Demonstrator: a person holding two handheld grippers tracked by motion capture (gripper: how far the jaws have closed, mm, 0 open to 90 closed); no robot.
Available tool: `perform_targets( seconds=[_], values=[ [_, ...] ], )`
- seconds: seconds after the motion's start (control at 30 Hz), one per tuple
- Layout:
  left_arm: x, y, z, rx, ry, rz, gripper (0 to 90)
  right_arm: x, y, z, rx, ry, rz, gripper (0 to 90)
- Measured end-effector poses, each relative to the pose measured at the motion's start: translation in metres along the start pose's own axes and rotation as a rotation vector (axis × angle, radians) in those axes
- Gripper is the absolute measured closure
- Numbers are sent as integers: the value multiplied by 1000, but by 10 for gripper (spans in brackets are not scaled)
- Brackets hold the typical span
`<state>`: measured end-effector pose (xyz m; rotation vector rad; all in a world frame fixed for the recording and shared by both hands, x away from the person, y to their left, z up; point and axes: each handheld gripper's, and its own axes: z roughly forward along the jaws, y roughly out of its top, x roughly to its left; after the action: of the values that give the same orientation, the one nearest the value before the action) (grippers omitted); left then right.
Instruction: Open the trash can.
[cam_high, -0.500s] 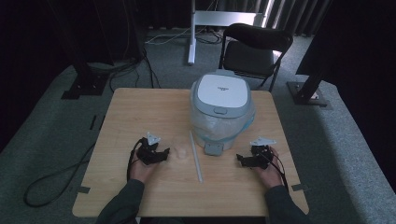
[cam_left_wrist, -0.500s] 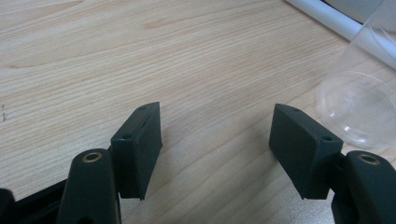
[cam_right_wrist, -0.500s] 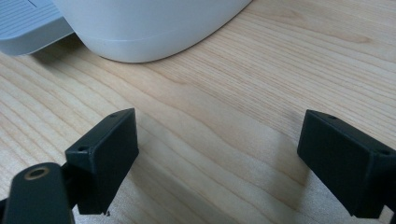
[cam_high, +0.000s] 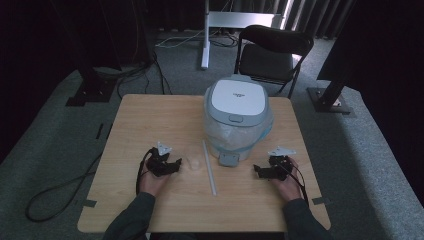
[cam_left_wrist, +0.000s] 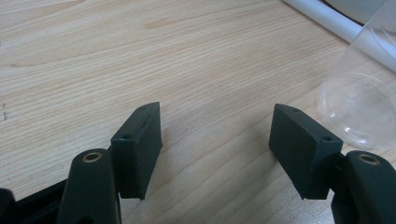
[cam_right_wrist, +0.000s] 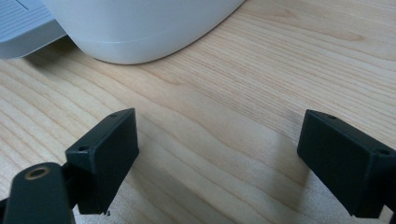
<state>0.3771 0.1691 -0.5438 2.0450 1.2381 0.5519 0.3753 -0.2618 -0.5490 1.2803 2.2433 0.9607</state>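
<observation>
1. Resting low on the wooden table (cam_high: 150, 115), left gripper (cam_high: 172, 165) held in the person's left hand (cam_high: 150, 182); jaws standing spread wide apart, pinching nothing — bare wood grain lying between the two black pads in the left gripper view (cam_left_wrist: 215, 140).

2. Sitting just beside that gripper, toward the table's middle, a clear plastic cup (cam_high: 195, 161) (see-through, so faint from above); showing in the left gripper view as a transparent round rim at the right edge (cam_left_wrist: 359, 107), lying outside the jaws and apart from the right-hand pad (cam_left_wrist: 303, 144).

3. Lying just past the cup, a long white tube (cam_high: 209, 167), running from near the cooker's front toward the person's edge of the table; appearing again as a pale bar in the upper right corner of the left gripper view (cam_left_wrist: 336, 23).

4. Standing at the far middle of the table, a white rice cooker (cam_high: 238, 115) with its lid down; a small grey tab (cam_high: 229, 159) projecting at its base on the near side.

5. Resting on the table to the cooker's right and nearer the person, right gripper (cam_high: 260, 171) in the right hand (cam_high: 287, 185); jaws spread wide and gripping nothing — only wood between them (cam_right_wrist: 219, 154), with the cooker's rounded white wall (cam_right_wrist: 140, 28) rising close ahead, not touching either pad.

6. Trailing back from each gripper toward the wrists, black cables.

7. Standing behind the table, a black folding chair (cam_high: 272, 52).
</observation>
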Motion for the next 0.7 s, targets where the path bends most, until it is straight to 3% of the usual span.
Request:
perform_targets(
  seconds=[0.2, 0.7],
  values=[
    [1, 0, -1, 2, -6, -5, 363, 0, 0, 0, 1, -2, 3, 115],
    [6, 3, -7, 5, -66, -41, 402, 1, 0, 0, 2, -5, 6, 114]
  ],
)
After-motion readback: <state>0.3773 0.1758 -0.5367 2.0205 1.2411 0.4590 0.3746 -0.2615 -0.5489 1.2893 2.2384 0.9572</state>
